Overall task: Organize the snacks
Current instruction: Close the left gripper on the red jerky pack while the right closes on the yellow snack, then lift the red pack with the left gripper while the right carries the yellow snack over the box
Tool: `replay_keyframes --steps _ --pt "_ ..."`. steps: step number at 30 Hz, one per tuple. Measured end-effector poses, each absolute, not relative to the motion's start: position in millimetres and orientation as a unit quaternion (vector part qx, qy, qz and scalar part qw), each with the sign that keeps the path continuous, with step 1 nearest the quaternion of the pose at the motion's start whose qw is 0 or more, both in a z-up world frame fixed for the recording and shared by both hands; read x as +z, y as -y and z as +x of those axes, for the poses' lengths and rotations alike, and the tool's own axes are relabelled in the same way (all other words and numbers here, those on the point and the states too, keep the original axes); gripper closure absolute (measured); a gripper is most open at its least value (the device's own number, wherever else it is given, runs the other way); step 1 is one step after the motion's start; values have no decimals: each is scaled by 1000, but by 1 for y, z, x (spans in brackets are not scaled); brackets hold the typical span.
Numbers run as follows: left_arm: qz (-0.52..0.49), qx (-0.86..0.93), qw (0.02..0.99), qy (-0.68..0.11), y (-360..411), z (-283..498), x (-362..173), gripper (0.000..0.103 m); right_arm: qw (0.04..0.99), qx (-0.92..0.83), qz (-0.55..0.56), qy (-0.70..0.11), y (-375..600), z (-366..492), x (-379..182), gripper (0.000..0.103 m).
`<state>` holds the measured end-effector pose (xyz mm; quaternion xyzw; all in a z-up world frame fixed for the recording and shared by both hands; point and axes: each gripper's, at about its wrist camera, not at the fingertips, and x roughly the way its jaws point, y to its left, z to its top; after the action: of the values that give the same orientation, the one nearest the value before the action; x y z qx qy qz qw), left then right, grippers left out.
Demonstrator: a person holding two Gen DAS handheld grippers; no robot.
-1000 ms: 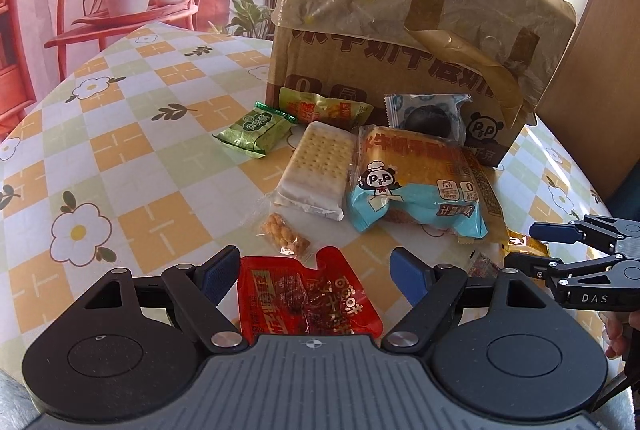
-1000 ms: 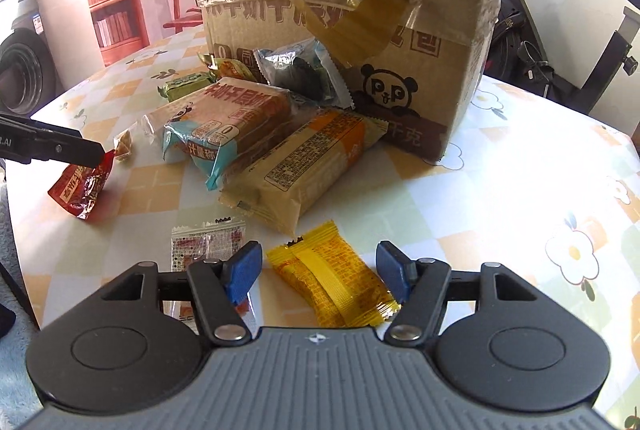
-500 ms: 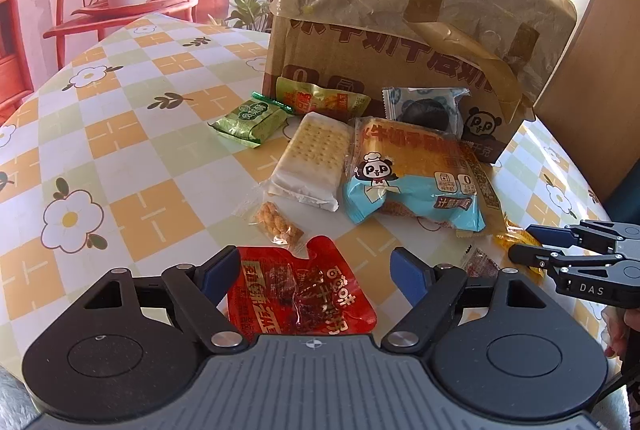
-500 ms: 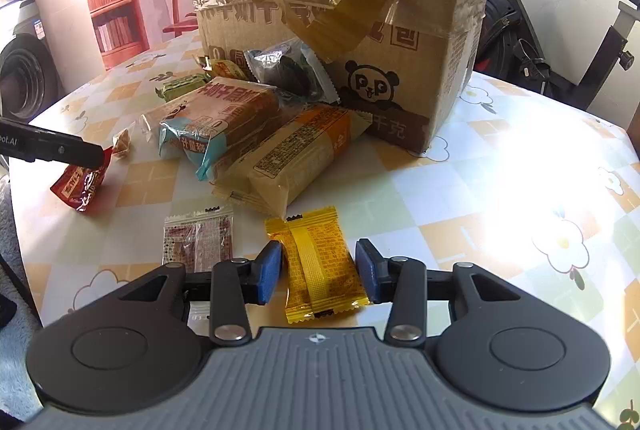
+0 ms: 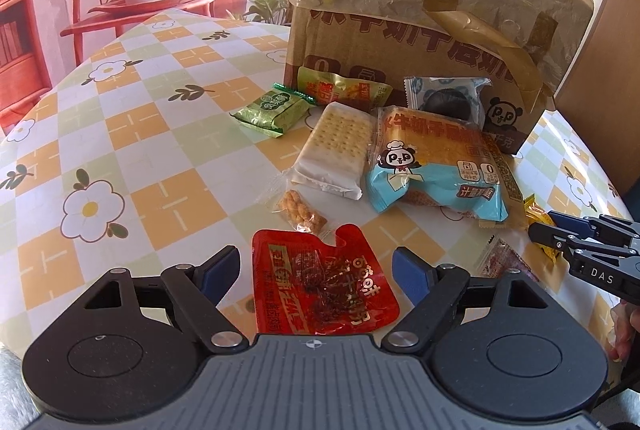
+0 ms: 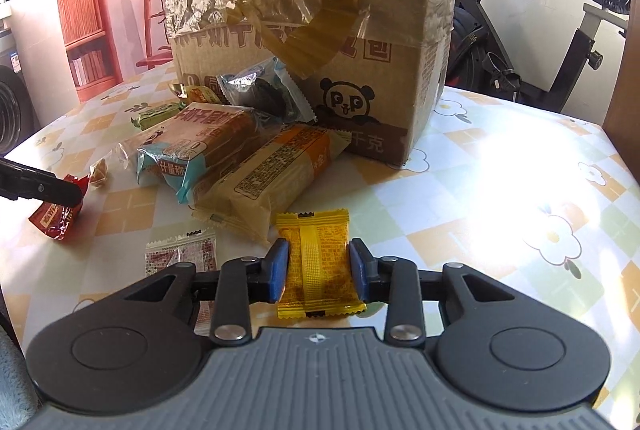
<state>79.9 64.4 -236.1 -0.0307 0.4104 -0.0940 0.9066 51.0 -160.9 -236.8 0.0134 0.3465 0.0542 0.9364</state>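
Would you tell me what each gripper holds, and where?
Right gripper pinches the yellow snack packet by its long side edges. Left gripper, open, holds nothing.

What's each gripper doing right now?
Left gripper: open, straddling the red packet.
Right gripper: shut on the yellow packet.

Your desk [image 5: 168, 166] wears a checked cloth with flowers. A taped cardboard box [image 5: 420, 30] stands toward its far edge. Before it lie a green packet [image 5: 270, 110], a cracker pack [image 5: 334, 158] and a blue panda bread bag [image 5: 434, 170]. Nearer your edge lie a red pouch [image 5: 324, 290], a yellow packet [image 6: 318, 264] and a small clear sachet [image 6: 180, 256].
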Motion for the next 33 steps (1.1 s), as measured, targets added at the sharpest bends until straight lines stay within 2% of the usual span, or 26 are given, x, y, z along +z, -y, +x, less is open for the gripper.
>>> replay_keyframes --steps 4,11,16,17,18,20,21,22,23,27,33 --pt "-34 -86 896 -434 -64 83 -244 15 937 55 16 -346 161 51 -237 68" --pt "9 -87 899 -429 -46 83 -250 8 937 53 15 -346 160 51 -237 68" --pt "46 -74 903 -420 -35 80 -255 8 937 54 14 -346 160 51 -237 68" --pt "46 -71 905 -417 -36 80 -255 14 937 54 14 -346 160 51 -237 68" --pt "45 -71 908 -411 -37 79 -254 27 937 54 14 -346 160 51 -237 68" --pt "27 -79 910 -405 -41 78 -250 36 937 54 15 -346 160 51 -237 68" --pt "16 -86 911 -403 -44 78 -248 48 937 53 15 -346 160 51 -237 68" --pt "8 -94 911 -400 -45 77 -247 53 937 54 15 -346 160 51 -237 68" --pt "11 -95 912 -398 -44 76 -245 68 937 54 15 -345 160 51 -237 68" --pt "9 -98 913 -396 -44 76 -245 74 937 56 17 -344 160 50 -237 68" --pt "4 -103 917 -385 -44 74 -243 77 940 49 26 -337 164 46 -233 69"
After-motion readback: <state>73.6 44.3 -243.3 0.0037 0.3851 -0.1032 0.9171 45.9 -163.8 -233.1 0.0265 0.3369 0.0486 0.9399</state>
